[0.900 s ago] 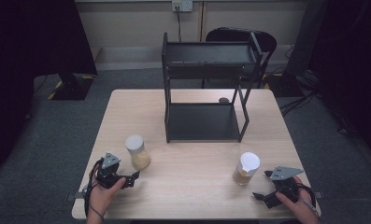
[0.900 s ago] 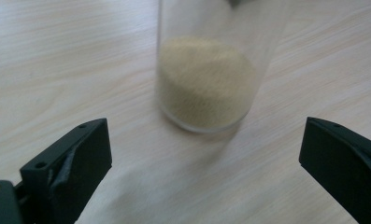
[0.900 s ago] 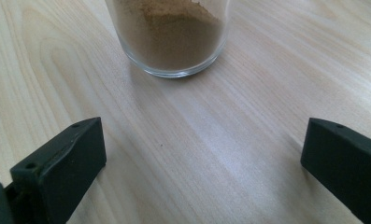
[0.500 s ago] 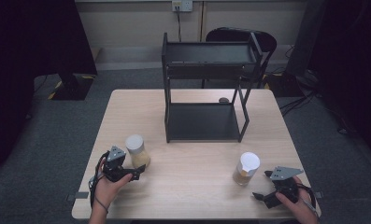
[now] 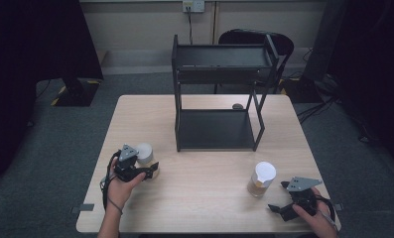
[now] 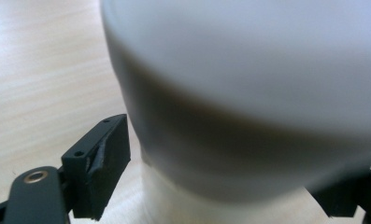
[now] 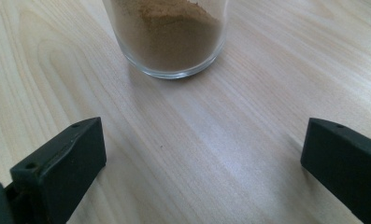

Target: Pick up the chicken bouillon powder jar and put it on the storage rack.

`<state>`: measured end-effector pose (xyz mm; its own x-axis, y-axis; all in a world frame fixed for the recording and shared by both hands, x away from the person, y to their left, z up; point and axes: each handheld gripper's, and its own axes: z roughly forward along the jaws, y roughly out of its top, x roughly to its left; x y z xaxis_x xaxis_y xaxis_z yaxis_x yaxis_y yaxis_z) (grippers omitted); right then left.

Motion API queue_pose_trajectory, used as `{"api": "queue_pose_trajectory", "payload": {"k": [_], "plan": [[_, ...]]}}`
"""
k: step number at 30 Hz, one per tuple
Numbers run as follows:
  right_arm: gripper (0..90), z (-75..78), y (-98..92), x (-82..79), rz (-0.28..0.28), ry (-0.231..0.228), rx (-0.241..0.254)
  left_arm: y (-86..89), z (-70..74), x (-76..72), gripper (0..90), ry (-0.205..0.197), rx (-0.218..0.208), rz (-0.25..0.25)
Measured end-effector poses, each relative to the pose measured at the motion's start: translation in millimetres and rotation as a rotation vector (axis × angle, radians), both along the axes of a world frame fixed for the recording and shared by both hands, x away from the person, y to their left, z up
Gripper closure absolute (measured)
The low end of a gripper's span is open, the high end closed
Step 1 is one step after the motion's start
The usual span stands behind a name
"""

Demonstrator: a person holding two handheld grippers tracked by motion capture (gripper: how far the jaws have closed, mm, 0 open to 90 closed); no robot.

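Presently, the left jar (image 5: pixel 145 154), white-lidded and pale below the lid, stood on the counter (image 5: pixel 209 163) in front of the black rack (image 5: pixel 219 94), off that rack's front-left leg. The left tongs (image 5: pixel 144 171) sat at this jar with their jaws apart, one on each side of it. In the left gripper view the jar (image 6: pixel 248 102) was blurred and very close, and whether the jaws touched its wall could not be told; the near jaw stood just beside it. The left hand (image 5: pixel 119 183) gripped the tool from behind.

The right jar (image 5: pixel 261 179), white-lidded and part-filled with brown powder, stood off the rack's front-right leg, nearer the counter's front edge. The right tongs (image 5: pixel 279 197) lay beyond it on the side away from the rack, jaws wide apart and empty, with bare wood between them and the jar (image 7: pixel 167 35). A small dark object (image 5: pixel 237 106) lay behind the rack.
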<state>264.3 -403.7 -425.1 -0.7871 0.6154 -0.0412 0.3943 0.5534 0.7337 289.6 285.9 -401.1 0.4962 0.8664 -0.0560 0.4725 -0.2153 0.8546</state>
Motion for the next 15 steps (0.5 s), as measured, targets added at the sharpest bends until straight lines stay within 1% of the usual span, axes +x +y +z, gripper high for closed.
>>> {"api": "queue_pose_trajectory", "payload": {"k": [1, 2, 3, 4, 5, 7, 8, 11, 14, 15], "plan": [[0.0, 0.0, 0.0, 0.0, 0.000, 0.000, 0.000, 1.0, -0.5, 1.5, 21.5, -0.008, -0.009, -0.009], [0.0, 0.0, 0.0, 0.0, 0.000, 0.000, 0.000, 0.5, -0.5, 2.8, 23.4, -0.013, -0.013, -0.008], [0.0, 0.0, 0.1, 0.0, 0.000, 0.000, 0.000, 1.7, -0.6, 4.9, 24.7, -0.014, -0.019, -0.021], [0.0, 0.0, 0.0, 0.0, 0.000, 0.000, 0.000, 1.3, -0.6, 5.4, 31.5, -0.024, -0.015, -0.026], [0.0, 0.0, 0.0, 0.0, 0.000, 0.000, 0.000, 1.0, 0.6, 6.7, 32.0, -0.021, -0.013, -0.028], [0.0, 0.1, 0.0, 0.0, 0.000, 0.001, 0.000, -1.5, 5.2, 9.0, 34.0, -0.020, 0.018, -0.038], [0.0, 0.0, 0.1, -0.1, -0.001, 0.000, 0.000, -2.8, 6.7, 9.6, 34.3, -0.019, 0.027, -0.039], [0.0, 0.1, 0.1, 0.0, -0.001, 0.001, 0.000, -4.2, 10.0, 11.7, 34.9, -0.017, 0.044, -0.050], [0.0, 0.0, 0.0, 0.0, 0.000, 0.000, 0.000, -4.4, 14.7, 14.6, 35.3, -0.006, 0.052, -0.057], [0.0, 0.0, 0.1, 0.0, 0.000, 0.000, 0.000, -3.6, 16.2, 16.2, 35.4, 0.002, 0.043, -0.057]]}}
